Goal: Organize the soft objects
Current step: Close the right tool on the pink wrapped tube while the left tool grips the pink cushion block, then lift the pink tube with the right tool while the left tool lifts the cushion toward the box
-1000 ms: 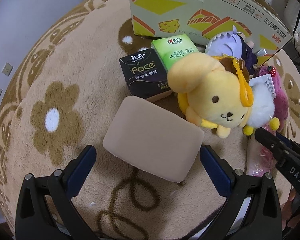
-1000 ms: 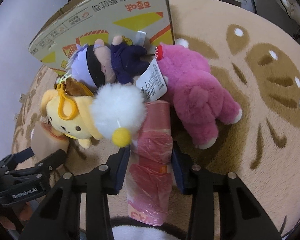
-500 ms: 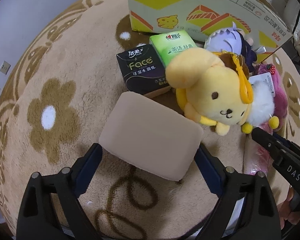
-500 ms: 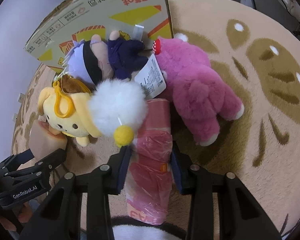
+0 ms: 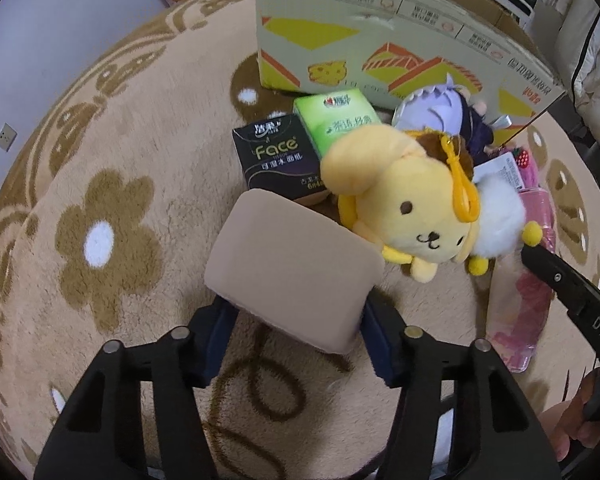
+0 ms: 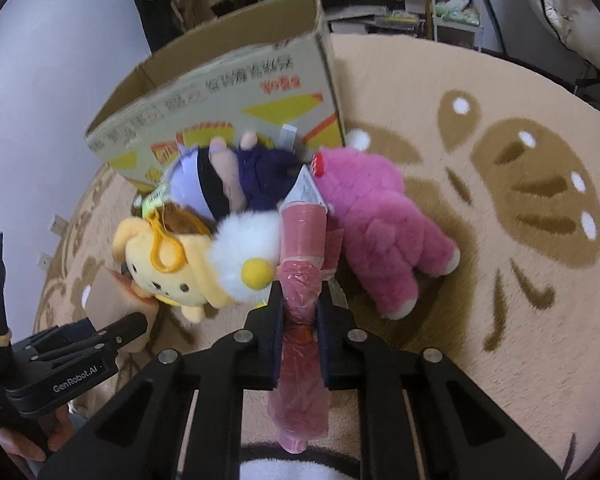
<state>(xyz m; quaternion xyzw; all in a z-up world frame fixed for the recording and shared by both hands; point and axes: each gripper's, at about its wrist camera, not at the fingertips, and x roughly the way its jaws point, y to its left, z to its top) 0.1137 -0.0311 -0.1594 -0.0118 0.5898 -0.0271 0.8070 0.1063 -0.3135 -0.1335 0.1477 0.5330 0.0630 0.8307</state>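
Note:
My left gripper (image 5: 296, 320) is shut on a beige foam block (image 5: 292, 272) and holds it above the rug. My right gripper (image 6: 300, 312) is shut on a pink plastic-wrapped roll (image 6: 302, 280), lifted off the rug. A yellow dog plush (image 5: 404, 208) lies just right of the block, with a white pompom (image 6: 248, 248) against it. A purple-haired doll (image 6: 220, 176) and a pink bear plush (image 6: 380, 224) lie by the open cardboard box (image 6: 228, 88). A black tissue pack (image 5: 276, 160) and a green tissue pack (image 5: 336, 120) stand behind the block.
A round beige rug with brown flower patterns (image 5: 100, 240) covers the floor. A wall with sockets (image 5: 6, 136) is at the left. Shelves and clutter (image 6: 420, 8) stand behind the box.
Both grippers have closed: the left on the foam block, the right on the pink roll. Both objects have been raised off the rug and the cameras have pulled up.

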